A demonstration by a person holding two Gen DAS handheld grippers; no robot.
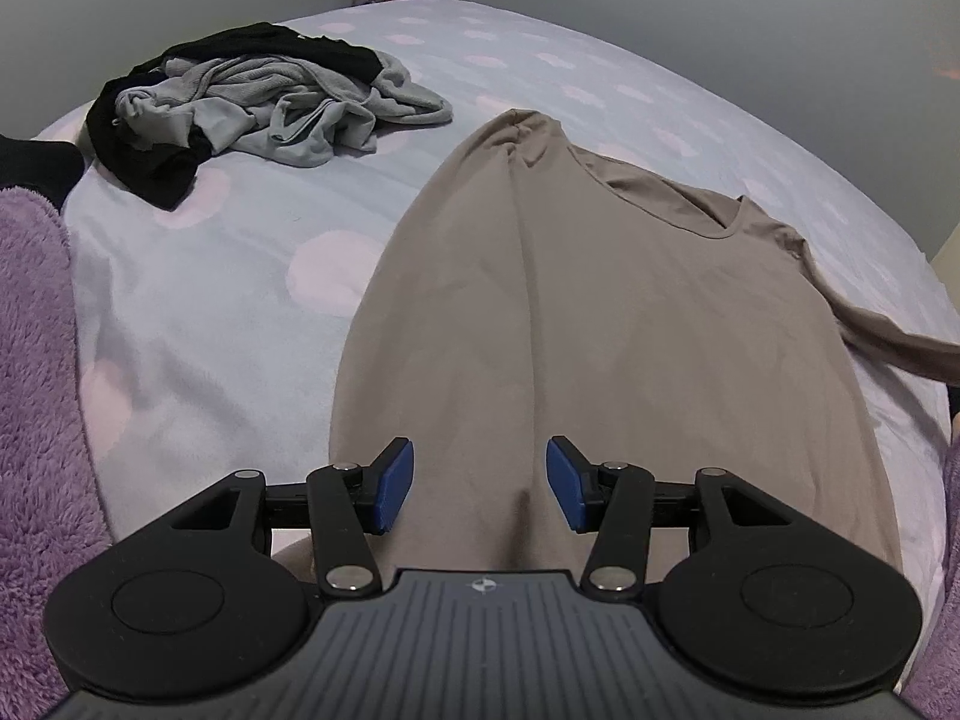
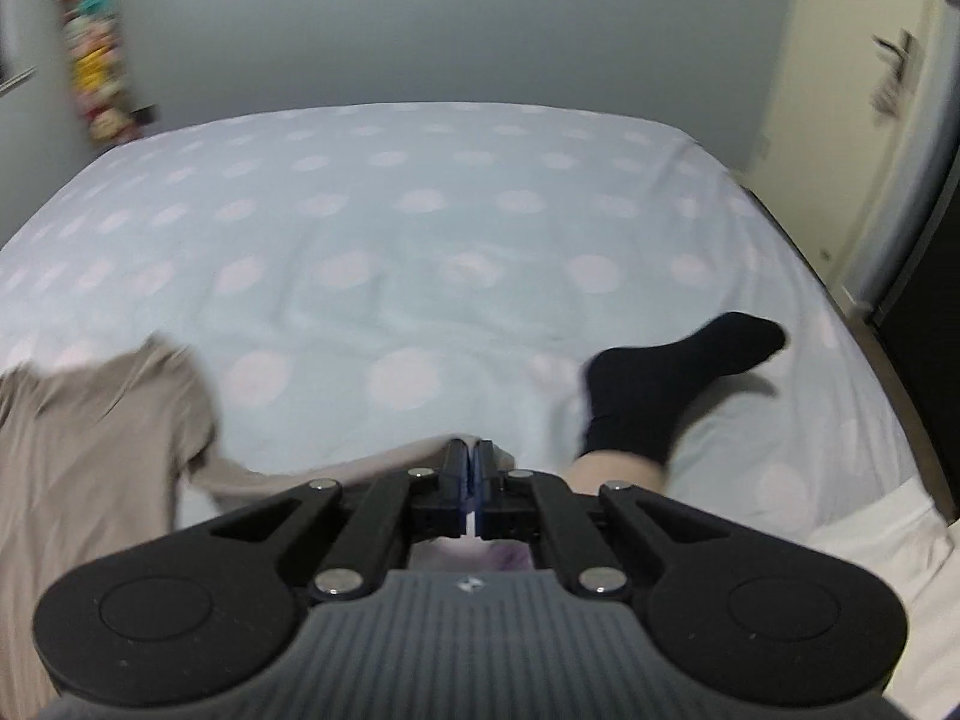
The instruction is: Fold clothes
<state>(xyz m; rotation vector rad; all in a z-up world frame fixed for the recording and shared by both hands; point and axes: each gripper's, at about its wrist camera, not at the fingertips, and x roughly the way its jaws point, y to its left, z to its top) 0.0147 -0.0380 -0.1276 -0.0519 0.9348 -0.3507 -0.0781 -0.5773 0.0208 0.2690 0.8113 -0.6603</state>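
Across the dotted bed [image 1: 198,300] the beige shirt [image 1: 600,330] lies spread for folding, the left tool [image 1: 480,483] hovering released over its hem, while the right tool [image 2: 471,471] is clenched on its sleeve [image 2: 336,468], probably to fold it inward.

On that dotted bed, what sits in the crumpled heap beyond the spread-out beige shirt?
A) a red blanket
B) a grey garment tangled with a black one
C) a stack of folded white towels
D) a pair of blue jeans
B: in the left wrist view the crumpled heap of grey and black clothes lies on the pale dotted bed sheet, past the beige long-sleeved shirt.
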